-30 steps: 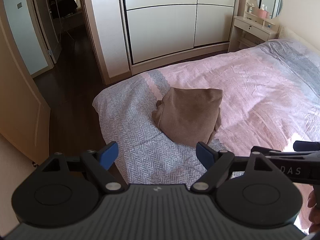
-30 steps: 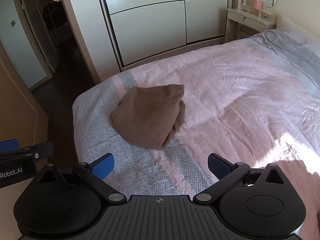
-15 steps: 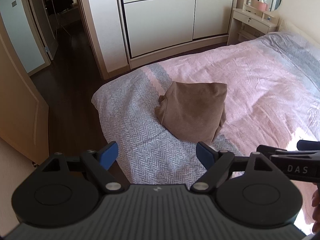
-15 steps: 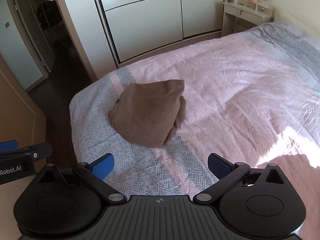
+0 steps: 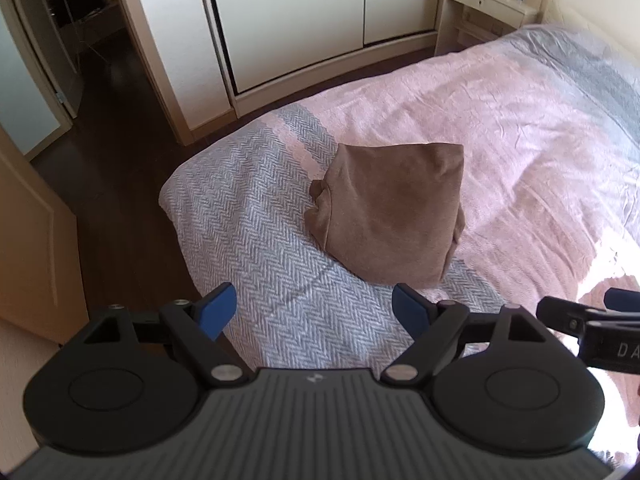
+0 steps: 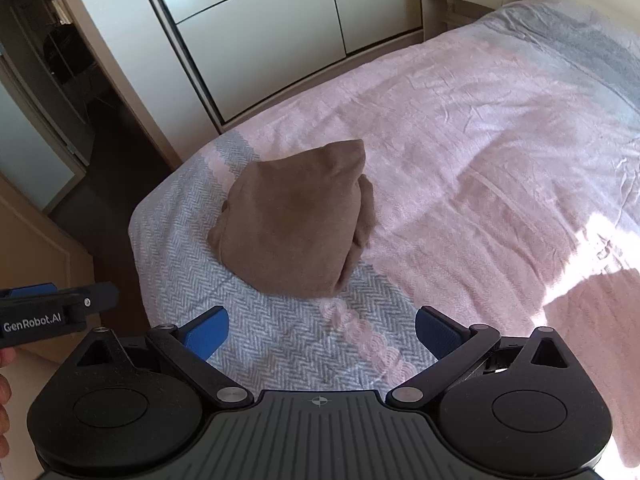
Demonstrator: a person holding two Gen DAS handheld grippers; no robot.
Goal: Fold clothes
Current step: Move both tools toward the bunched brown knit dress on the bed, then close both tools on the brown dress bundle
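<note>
A brown garment (image 5: 390,208) lies folded into a compact bundle on the bed's foot end, where the grey herringbone band meets the pink cover; it also shows in the right wrist view (image 6: 296,220). My left gripper (image 5: 316,312) is open and empty, hovering above the bed short of the bundle. My right gripper (image 6: 320,334) is open and empty, also short of the bundle. Each gripper's side shows in the other's view: the right one (image 5: 592,320) and the left one (image 6: 52,312).
The bed (image 5: 520,128) has a pink and grey cover, with its corner at the left over dark wood floor (image 5: 120,152). A white wardrobe (image 5: 320,20) and a dressing table (image 5: 484,4) stand behind. A door (image 5: 32,248) stands at the left.
Both grippers have moved forward and tilted down a little toward the bundle, which looms larger. The garment itself has not moved. Jaws stay open.
</note>
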